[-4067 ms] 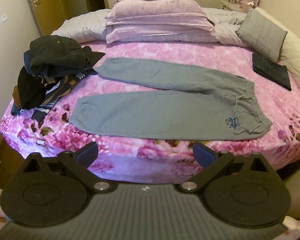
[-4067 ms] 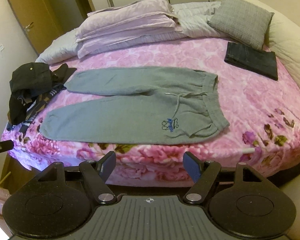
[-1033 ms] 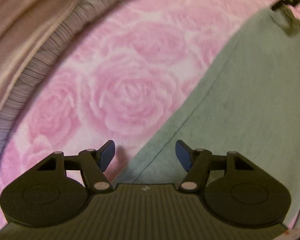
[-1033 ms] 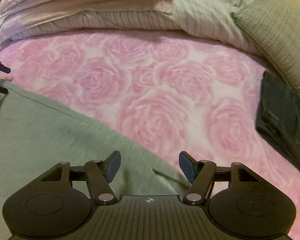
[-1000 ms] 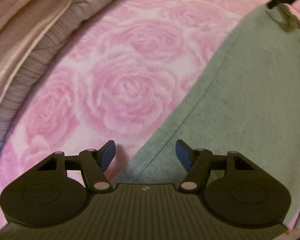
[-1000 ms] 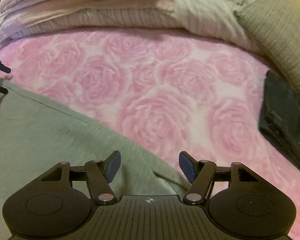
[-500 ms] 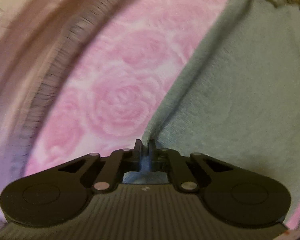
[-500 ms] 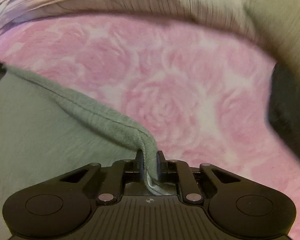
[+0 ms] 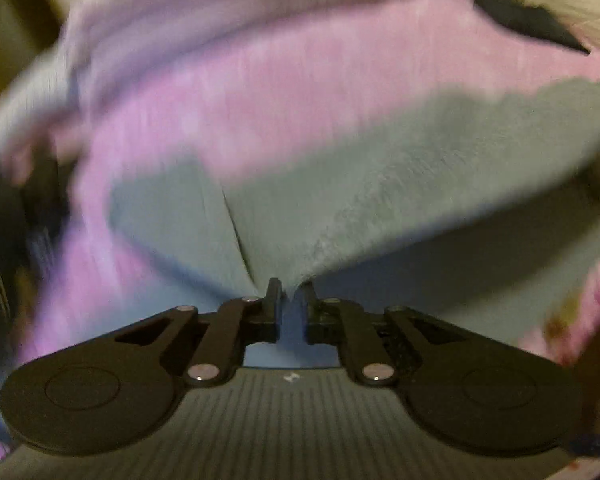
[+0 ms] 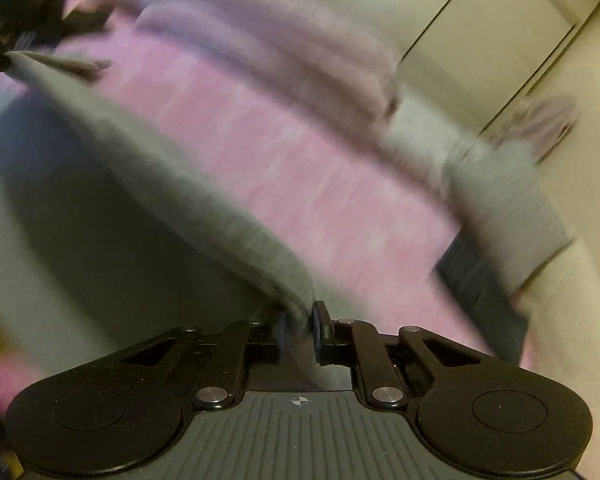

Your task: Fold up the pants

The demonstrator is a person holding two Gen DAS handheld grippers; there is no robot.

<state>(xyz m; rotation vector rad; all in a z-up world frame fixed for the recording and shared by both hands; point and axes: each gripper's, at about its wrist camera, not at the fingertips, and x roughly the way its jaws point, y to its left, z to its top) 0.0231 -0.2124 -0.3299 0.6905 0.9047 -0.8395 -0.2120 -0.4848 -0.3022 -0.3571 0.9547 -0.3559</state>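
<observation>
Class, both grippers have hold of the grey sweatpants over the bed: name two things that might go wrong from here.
1. The left gripper pinches only a thin edge of the grey sweatpants, and its jaws are opening, so the cloth may slip out.
2. The right gripper holds a thicker bunch, its jaws opening too; if one side drops, the fold may land crooked on the pink floral bedspread.

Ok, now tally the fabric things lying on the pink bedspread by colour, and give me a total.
Grey: 2, the grey pants and a cushion
Dark: 2, a folded garment and a clothes pile
Lilac: 1, a bedding heap, too blurred to split
Total: 5
</observation>
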